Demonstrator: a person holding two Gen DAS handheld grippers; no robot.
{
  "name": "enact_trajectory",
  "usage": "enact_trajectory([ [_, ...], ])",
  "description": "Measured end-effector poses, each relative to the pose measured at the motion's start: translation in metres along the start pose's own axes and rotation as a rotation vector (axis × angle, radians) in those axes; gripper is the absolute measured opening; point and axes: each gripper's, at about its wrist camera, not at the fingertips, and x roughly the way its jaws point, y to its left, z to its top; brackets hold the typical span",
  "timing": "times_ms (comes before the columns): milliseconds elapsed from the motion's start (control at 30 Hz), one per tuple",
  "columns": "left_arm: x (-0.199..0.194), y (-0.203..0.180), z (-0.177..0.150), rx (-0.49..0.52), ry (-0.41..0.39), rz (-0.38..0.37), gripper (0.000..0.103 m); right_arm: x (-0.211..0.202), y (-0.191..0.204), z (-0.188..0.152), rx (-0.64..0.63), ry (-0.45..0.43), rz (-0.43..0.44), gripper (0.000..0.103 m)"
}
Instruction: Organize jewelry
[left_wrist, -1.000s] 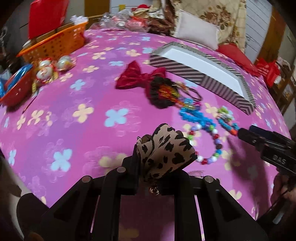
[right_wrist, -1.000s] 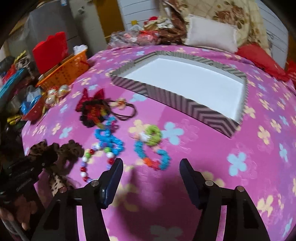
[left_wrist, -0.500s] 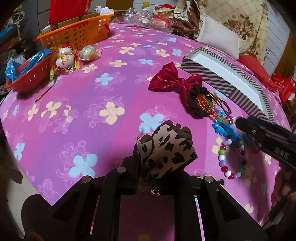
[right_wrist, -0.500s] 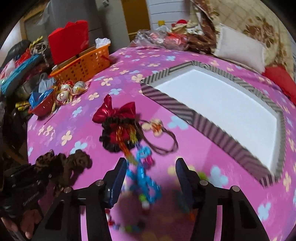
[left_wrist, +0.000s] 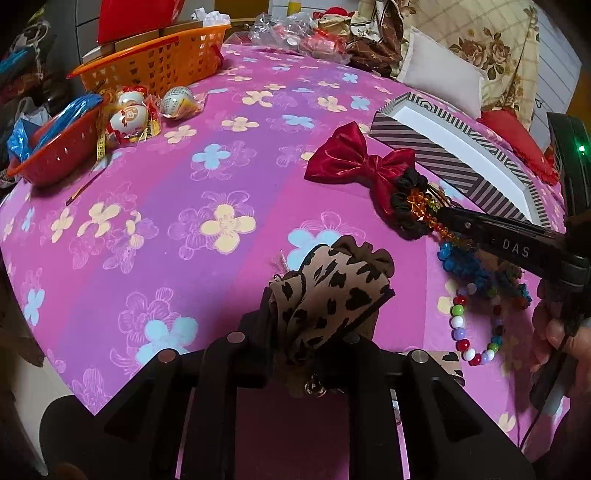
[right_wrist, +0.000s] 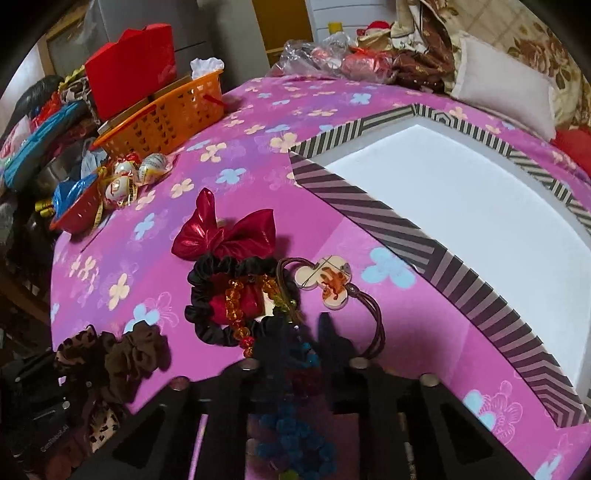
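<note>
My left gripper (left_wrist: 325, 314) is shut on a leopard-print scrunchie (left_wrist: 328, 291) and holds it above the pink flowered cloth; the scrunchie also shows in the right wrist view (right_wrist: 110, 362). My right gripper (right_wrist: 306, 332) has its fingers narrowed around a blue bead string (right_wrist: 295, 435), just behind a black scrunchie (right_wrist: 207, 295) with amber beads (right_wrist: 236, 306). Whether the jaws grip the beads is unclear. A red satin bow (right_wrist: 225, 236), a brown cord with a clover charm (right_wrist: 325, 280) and a multicoloured bead bracelet (left_wrist: 465, 332) lie nearby. The striped box (right_wrist: 388, 225) with a white inside stands to the right.
An orange basket (left_wrist: 155, 62) with a red box, a red bowl (left_wrist: 51, 151) and foil-wrapped eggs (left_wrist: 129, 118) sit at the far left. A pillow (right_wrist: 502, 88) and bags lie behind the box. The table edge curves near at the left.
My right gripper has moved left and down over the blue bead string, its fingers drawing closer together. The left gripper has kept hold of the leopard scrunchie and swung slightly left.
</note>
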Motion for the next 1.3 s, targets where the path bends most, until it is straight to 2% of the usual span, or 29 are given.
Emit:
enact_trajectory([
  [133,0.000,0.001,0.000,0.000,-0.002,0.003,0.019,-0.012,-0.007,0.000,0.052,-0.017,0.063,0.008],
  [300,0.000,0.000,0.000,0.002,-0.009,0.002,0.023,-0.037,-0.011,-0.002,0.075,-0.066,0.080,0.008],
  [367,0.001,0.000,0.001,-0.001,-0.010,-0.019,0.033,-0.045,-0.016,0.000,0.106,-0.073,0.114,0.008],
  [400,0.001,-0.001,0.001,0.000,-0.010,-0.027,0.034,-0.047,-0.016,0.001,0.111,-0.076,0.114,0.008],
  [500,0.001,-0.005,0.000,0.012,-0.017,-0.016,0.036,-0.050,-0.016,-0.003,0.111,-0.053,0.129,0.008],
  [567,0.001,-0.007,-0.001,0.025,-0.023,-0.008,0.036,-0.048,-0.015,-0.010,0.114,-0.007,0.157,0.008],
  [700,0.001,-0.007,-0.001,0.028,-0.029,-0.010,0.036,-0.042,-0.017,-0.024,0.125,0.056,0.141,0.008],
  [800,0.002,-0.007,-0.001,0.028,-0.030,-0.008,0.037,-0.042,-0.022,-0.027,0.149,0.051,0.144,0.009],
  [867,0.002,-0.007,0.000,0.030,-0.031,-0.012,0.040,-0.040,-0.023,-0.025,0.160,0.052,0.151,0.009],
  [967,0.003,-0.007,0.000,0.028,-0.029,-0.041,0.049,-0.037,-0.023,-0.023,0.170,0.064,0.168,0.016],
  [1067,0.003,-0.009,0.001,0.029,-0.027,-0.064,0.057,-0.032,-0.026,-0.021,0.193,0.067,0.175,0.033],
  [1200,0.004,-0.013,0.002,0.043,-0.027,-0.058,0.061,-0.028,-0.025,-0.018,0.186,0.054,0.181,0.030],
  [1233,0.004,-0.014,0.002,0.047,-0.028,-0.055,0.061,-0.026,-0.025,-0.018,0.182,0.056,0.187,0.027],
  [1300,0.005,-0.014,0.003,0.047,-0.030,-0.053,0.061,-0.027,-0.025,-0.017,0.183,0.034,0.177,0.010],
])
